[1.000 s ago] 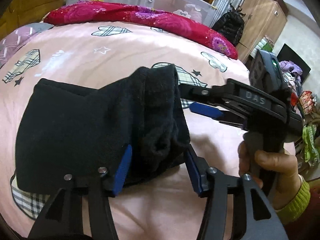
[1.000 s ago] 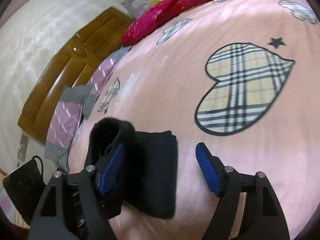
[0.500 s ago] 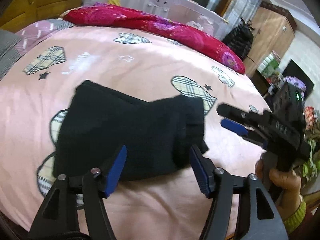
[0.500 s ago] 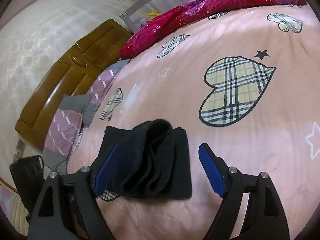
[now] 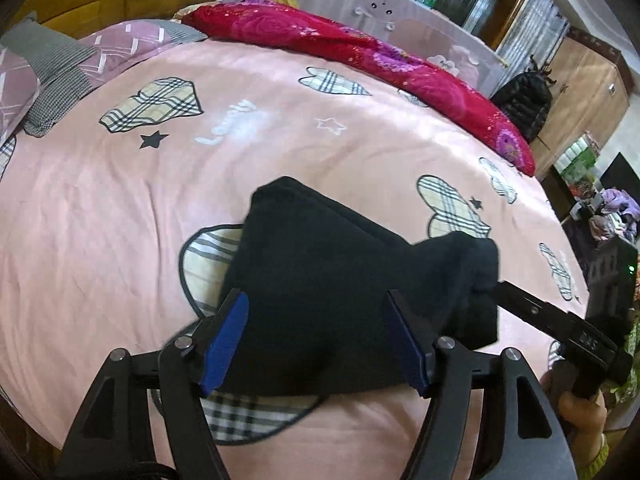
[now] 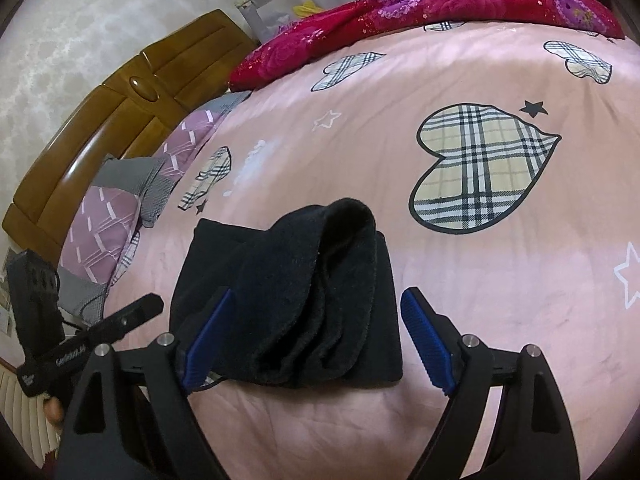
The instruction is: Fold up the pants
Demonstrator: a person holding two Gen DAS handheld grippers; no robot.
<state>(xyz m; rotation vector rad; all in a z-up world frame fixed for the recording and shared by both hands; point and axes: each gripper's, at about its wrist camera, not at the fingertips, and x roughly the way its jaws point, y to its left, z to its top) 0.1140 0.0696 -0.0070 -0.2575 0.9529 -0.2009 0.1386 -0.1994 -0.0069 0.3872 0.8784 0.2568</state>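
Lying folded into a compact bundle on the pink bedsheet [image 5: 120, 208], the black pants [image 5: 328, 272] are covering part of a plaid heart print [image 5: 208, 256], with one thick rolled end bulging up at the bundle's right side in the left wrist view. The left gripper [image 5: 318, 340] is hovering over the near edge of the bundle with its blue pads [image 5: 224, 340] spread wide, gripping nothing. The right gripper [image 6: 316, 340] is sitting just as wide over the other end of the pants [image 6: 304, 288], its fingers straddling the raised fleecy fold without pinching it. In the left wrist view the right gripper's body is showing at the far right, just beside the rolled end. A red floral quilt [image 5: 360, 48] is stretching along the far side of the bed, and purple and grey pillows [image 6: 116, 220] are resting against the wooden headboard [image 6: 120, 92]
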